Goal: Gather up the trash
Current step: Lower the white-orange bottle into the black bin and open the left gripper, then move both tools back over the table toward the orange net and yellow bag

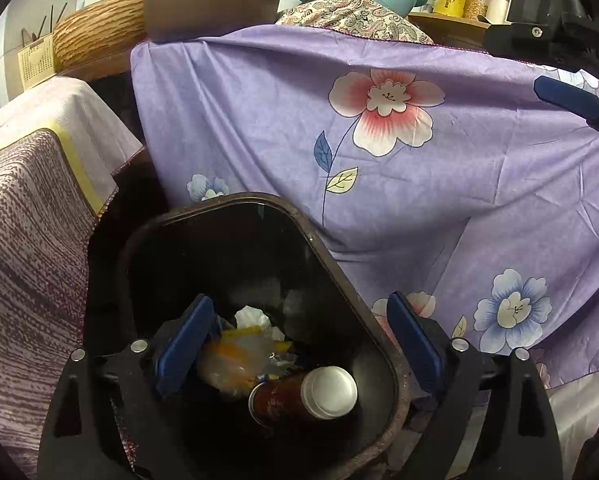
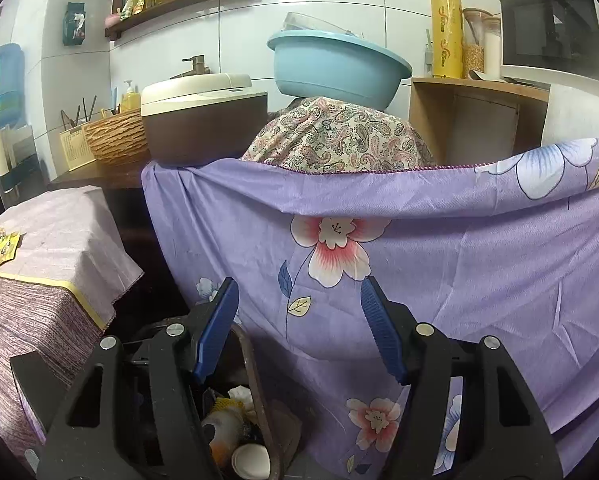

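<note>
The left gripper hangs with its jaws spread wide and empty directly over the dark bin, where a paper cup, a can and crumpled wrappers lie below its fingertips; dipping lower could knock the right-hand pad against the rim. The right gripper, also open and holding nothing, points past the bin toward the purple floral cloth just ahead, and could snag it. A yellow packet, probably remaining trash, lies far off to its left.

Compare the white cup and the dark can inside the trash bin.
The white cup is pale and plain; the dark can is brown-red with printed lettering. The cup shows its round end to the camera; the can shows its side. Both lie tipped over, touching, in the trash bin.
</note>
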A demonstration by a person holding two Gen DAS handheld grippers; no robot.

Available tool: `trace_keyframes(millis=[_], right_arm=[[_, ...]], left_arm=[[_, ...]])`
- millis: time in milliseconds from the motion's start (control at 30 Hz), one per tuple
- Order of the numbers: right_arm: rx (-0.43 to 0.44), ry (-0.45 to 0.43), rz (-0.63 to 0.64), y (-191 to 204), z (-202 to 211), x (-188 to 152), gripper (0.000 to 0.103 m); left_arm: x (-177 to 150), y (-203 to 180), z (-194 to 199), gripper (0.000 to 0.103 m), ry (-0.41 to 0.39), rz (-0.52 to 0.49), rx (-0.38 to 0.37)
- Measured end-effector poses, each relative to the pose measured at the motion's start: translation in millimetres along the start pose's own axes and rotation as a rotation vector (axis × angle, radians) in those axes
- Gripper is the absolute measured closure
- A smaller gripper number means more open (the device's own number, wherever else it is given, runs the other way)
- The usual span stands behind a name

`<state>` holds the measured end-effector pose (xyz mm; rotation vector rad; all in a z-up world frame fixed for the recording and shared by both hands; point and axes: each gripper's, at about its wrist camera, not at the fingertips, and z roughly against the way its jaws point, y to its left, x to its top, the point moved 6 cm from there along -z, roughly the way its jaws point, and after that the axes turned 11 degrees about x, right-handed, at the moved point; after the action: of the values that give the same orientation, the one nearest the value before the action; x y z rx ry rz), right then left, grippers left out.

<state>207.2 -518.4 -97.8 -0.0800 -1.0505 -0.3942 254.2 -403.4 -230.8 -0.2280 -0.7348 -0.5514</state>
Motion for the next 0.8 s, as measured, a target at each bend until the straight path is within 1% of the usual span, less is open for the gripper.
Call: trace_keyframes(millis=[167,200,233,300,500,567,600,633,767,800], right_arm=[[0.001,-0.031,0.0,0,12,9,0.039],[0.0,-0.037,0.001,0,15,11,0.037],[-0.003,-0.044,0.002,0,17,13,0.032],[-0.01,-0.064,0.002,-1,24,17,0.026],[-0.004,-0.087,-0.005,2,36,26,0.026],[-0.001,-0.094,0.0,5,39,28,0.025],[0.0,-0.096,0.005,6,40,29,0.022],[0.0,-0.099,0.01,9,42,30,0.018],[0.023,-0.115,0.03,23,49,33,0.017],[0.034,-0.115,0.032,27,49,34,0.014]], left_arm=[[2,3,14,0.015,-0.02,0.016,-0.026],[3,4,19,0.015,-0.031,0.021,-0.03],[5,4,24,0.014,-0.041,0.023,-0.035],[9,5,38,0.013,-0.07,0.022,-0.044],[24,16,87,0.008,-0.151,0.053,-0.063],[28,21,105,0.008,-0.176,0.068,-0.065],[29,25,114,0.007,-0.192,0.079,-0.07],[31,29,121,0.007,-0.205,0.088,-0.07],[38,47,158,0.006,-0.282,0.114,-0.039],[41,53,166,0.006,-0.295,0.114,-0.027]])
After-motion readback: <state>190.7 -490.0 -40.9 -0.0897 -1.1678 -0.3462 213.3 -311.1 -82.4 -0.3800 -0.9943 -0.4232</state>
